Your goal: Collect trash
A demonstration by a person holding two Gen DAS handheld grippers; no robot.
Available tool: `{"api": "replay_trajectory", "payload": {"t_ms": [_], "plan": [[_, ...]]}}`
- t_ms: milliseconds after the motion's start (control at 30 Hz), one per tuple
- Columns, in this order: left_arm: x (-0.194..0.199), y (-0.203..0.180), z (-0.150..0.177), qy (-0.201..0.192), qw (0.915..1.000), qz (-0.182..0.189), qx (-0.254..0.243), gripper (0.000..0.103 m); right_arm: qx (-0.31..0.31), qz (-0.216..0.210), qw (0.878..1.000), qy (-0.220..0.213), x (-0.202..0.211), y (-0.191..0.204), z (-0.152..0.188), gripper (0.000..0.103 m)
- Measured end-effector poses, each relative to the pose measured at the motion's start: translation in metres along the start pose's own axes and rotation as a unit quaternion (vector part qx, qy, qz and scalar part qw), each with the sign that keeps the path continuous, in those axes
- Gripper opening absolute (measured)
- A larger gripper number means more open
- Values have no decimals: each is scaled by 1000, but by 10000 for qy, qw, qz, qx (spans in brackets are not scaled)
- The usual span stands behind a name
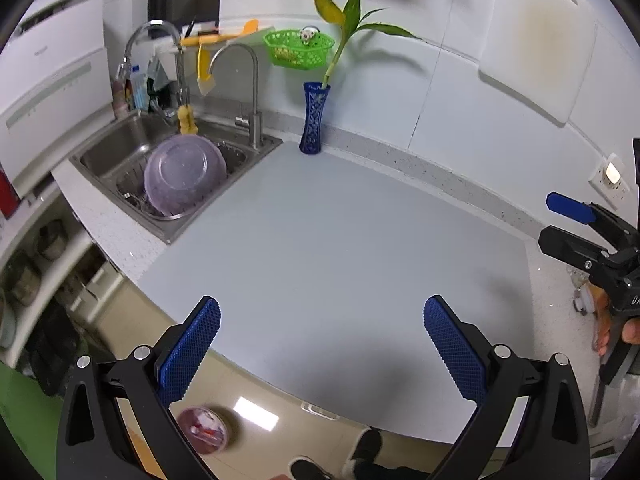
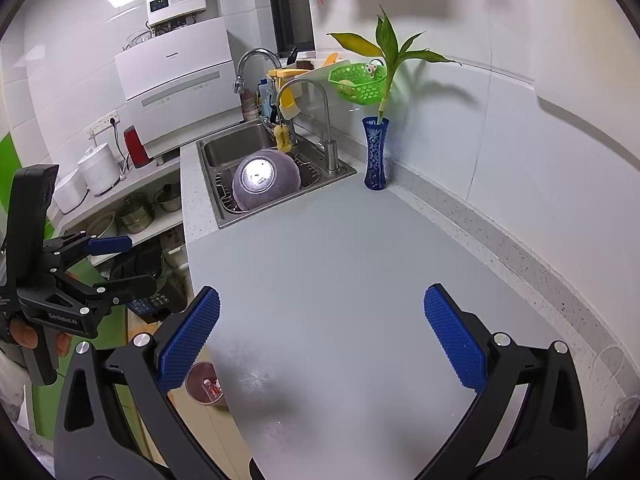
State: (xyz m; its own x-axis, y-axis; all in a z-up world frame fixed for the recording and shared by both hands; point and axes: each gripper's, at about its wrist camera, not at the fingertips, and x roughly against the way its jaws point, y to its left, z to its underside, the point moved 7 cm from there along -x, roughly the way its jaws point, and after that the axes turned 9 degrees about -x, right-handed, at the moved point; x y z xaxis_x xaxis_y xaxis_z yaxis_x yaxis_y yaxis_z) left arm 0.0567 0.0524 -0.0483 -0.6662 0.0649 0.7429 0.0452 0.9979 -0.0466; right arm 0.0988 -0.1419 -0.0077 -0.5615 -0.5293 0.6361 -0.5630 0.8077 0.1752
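Left gripper (image 1: 322, 304): hanging with fingers spread wide, pinching nothing, aiming across the front edge of the grey counter mat (image 1: 340, 220).

Right gripper (image 2: 322, 294): likewise standing wide apart and empty, hovering over the same mat further along, pointing toward the sink (image 2: 208, 148) and the blue vase (image 2: 375, 156).

Finding no loose trash anywhere on the mat in either view. Noting only fixed kitchen items beyond it: an upturned purple bowl (image 1: 184, 180) resting on the rack in the sink, the vase holding a green stalk, and a green basket (image 1: 298, 49) hanging on the wall. Treating none of these as trash.

Marking one likely candidate: a small round container (image 1: 202, 430) with reddish contents, lying on the floor below the counter's front edge. Unable to tell whether it is a bin or a discarded item. Seeing it in the right wrist view too, tucked just beside the counter edge and partly hidden behind that gripper's left finger.

Judging the deciding relation: lying down and to the left of both grippers, well below counter level, and showing no long axis to align with, being round. Judging the left gripper nearer, since it is sitting out over the counter's edge on that side. Expecting any reach to call for dropping past the edge rather than pushing forward.
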Motion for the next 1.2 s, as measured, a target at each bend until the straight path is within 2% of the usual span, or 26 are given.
{"api": "replay_trajectory", "payload": {"t_ms": [233, 400, 1200], "plan": [[-4, 4, 5, 206, 9996, -165, 63, 98, 27, -69, 10000, 58, -5, 3, 3, 100], [-2, 2, 4, 141, 9993, -342, -88, 98, 30, -76, 10000, 42, -5, 2, 2, 100], [4, 0, 3, -25, 9993, -380, -47, 98, -7, -101, 9999, 21, -5, 2, 3, 100]]}}
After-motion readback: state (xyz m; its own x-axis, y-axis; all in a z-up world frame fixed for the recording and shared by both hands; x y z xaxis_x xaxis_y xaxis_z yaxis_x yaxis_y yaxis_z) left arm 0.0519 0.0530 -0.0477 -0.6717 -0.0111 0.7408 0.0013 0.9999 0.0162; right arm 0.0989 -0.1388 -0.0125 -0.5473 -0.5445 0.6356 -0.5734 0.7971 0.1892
